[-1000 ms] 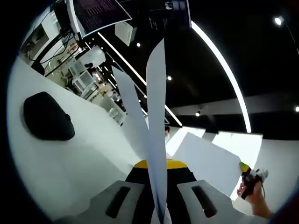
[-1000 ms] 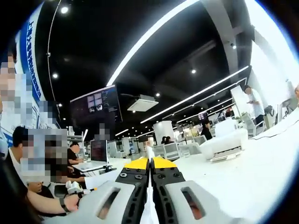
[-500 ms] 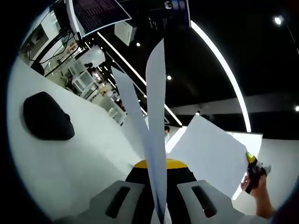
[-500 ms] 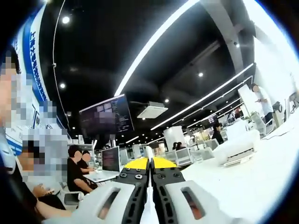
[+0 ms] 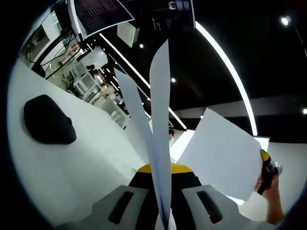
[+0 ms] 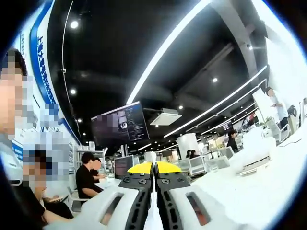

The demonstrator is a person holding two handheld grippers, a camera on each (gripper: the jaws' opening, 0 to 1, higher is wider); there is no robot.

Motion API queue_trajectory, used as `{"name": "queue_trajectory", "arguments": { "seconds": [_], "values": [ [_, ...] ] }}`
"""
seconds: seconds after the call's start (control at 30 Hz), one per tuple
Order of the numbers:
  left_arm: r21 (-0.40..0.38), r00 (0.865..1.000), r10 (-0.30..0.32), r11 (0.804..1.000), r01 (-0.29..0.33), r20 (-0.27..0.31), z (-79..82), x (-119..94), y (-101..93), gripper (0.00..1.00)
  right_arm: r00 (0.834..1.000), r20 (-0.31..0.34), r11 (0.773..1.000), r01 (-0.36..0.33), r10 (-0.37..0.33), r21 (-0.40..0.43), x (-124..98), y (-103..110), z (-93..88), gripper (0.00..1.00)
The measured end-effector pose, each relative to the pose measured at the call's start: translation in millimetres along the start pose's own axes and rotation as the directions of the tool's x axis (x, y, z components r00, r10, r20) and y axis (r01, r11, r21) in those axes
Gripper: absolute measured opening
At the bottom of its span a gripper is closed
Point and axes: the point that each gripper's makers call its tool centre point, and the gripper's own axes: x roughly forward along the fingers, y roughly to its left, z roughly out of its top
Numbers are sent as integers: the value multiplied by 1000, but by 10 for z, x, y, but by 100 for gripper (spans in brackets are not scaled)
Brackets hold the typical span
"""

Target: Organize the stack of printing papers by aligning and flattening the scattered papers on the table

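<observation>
Left gripper (image 5: pixel 161 168) with jaws closed on upright white papers (image 5: pixel 159 124) seen edge-on, white table (image 5: pixel 76 172) beside them carrying a black object (image 5: pixel 48 120), right gripper (image 6: pixel 154 167) clamped on a single sheet (image 5: pixel 220 158) right of the papers, a hand (image 5: pixel 271 184) behind it

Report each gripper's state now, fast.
Left gripper: shut on white paper sheets standing edge-on between its jaws.
Right gripper: shut on a paper sheet, held up.
</observation>
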Motion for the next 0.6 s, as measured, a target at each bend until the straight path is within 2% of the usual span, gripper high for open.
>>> {"name": "queue_trajectory", "arguments": {
  "seconds": [0.3, 0.6],
  "values": [
    [0, 1000, -1, 1000, 1, 0, -2, 1, -2, 7, 999, 0, 999, -38, 38, -2, 57, 165, 11, 0],
    [1, 1000, 0, 1000, 0, -2, -1, 4, 8, 7, 993, 28, 991, -115, 113, 62, 117, 398, 100, 0]
  ]
}}
